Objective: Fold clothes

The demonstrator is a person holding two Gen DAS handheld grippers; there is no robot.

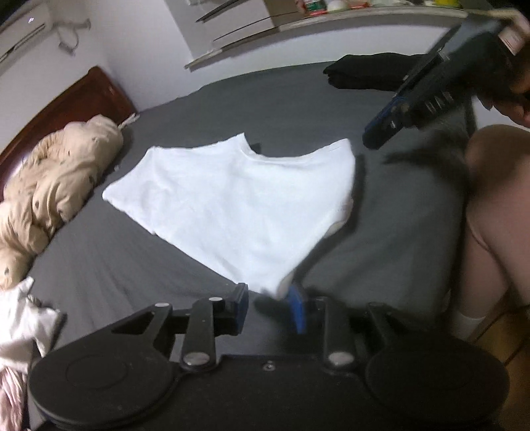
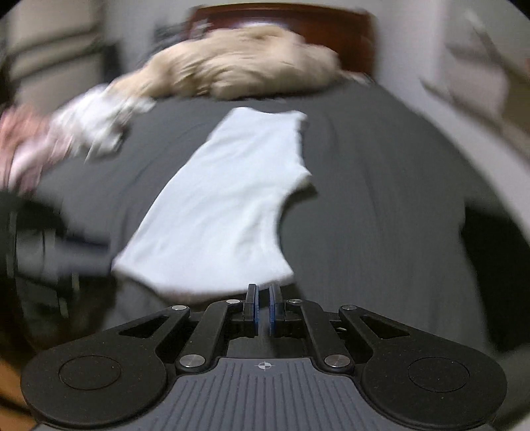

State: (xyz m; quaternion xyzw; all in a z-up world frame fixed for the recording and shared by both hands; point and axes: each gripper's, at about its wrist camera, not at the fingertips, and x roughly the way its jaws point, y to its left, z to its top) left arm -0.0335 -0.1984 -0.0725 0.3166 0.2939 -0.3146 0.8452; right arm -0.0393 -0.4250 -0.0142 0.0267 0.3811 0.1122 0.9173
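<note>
Both sets of jaws differ: the left gripper (image 1: 270, 306) has its blue pads parted with nothing pressed between them, the near corner of the white shirt (image 1: 238, 202) lying just ahead of and partly over the right-hand pad. The right gripper (image 2: 263, 306) has its pads drawn together with only a thin slit, gripping nothing; in the left wrist view it hangs in the air at the upper right, held by a hand (image 1: 516, 76).

The shirt lies flat on the dark grey bed sheet (image 1: 298, 99), folded into a long strip. In the right wrist view its long axis runs away from the camera toward the wooden headboard (image 2: 331, 30). A curved neckline cut shows on one long edge.

A crumpled beige quilt (image 1: 49, 185) lies by the headboard, a folded black garment (image 1: 367, 74) at the sheet's far side.
</note>
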